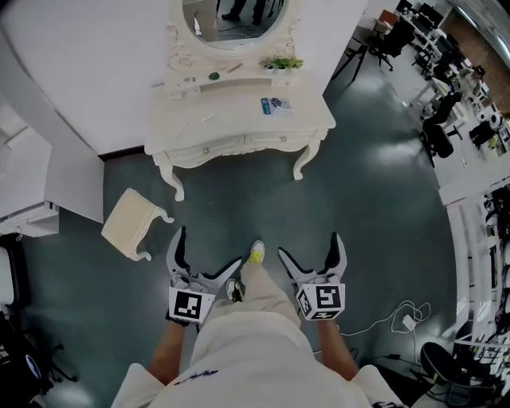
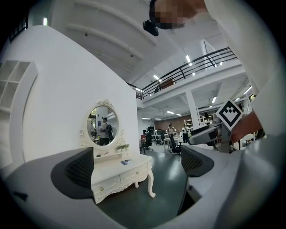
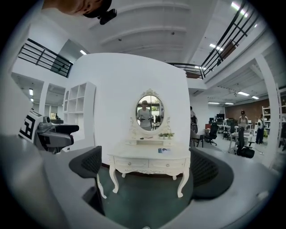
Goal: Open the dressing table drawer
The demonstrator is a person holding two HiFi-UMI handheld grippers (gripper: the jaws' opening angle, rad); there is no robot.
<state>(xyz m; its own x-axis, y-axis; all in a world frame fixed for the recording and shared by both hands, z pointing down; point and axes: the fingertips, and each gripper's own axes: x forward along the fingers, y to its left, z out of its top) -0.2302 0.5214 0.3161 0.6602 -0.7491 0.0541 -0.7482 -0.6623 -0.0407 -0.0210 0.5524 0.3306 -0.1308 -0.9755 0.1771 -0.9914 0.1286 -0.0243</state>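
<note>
The white dressing table (image 1: 239, 119) stands against the wall ahead, with an oval mirror (image 1: 231, 20) above it. Its two drawers (image 1: 239, 146) are closed, each with a small knob. In the right gripper view the table (image 3: 149, 156) faces me square on, with both drawer fronts (image 3: 149, 164) visible. The left gripper view shows the table (image 2: 120, 172) at an angle. My left gripper (image 1: 209, 249) and right gripper (image 1: 311, 245) are held low in front of the person, well short of the table. Both are open wide, with nothing between the jaws.
A small white stool (image 1: 131, 223) stands on the dark floor left of the table. A white cable and plug (image 1: 402, 320) lie on the floor at the right. Office desks and chairs (image 1: 438, 119) fill the far right. The person's yellow shoe (image 1: 256, 253) shows between the grippers.
</note>
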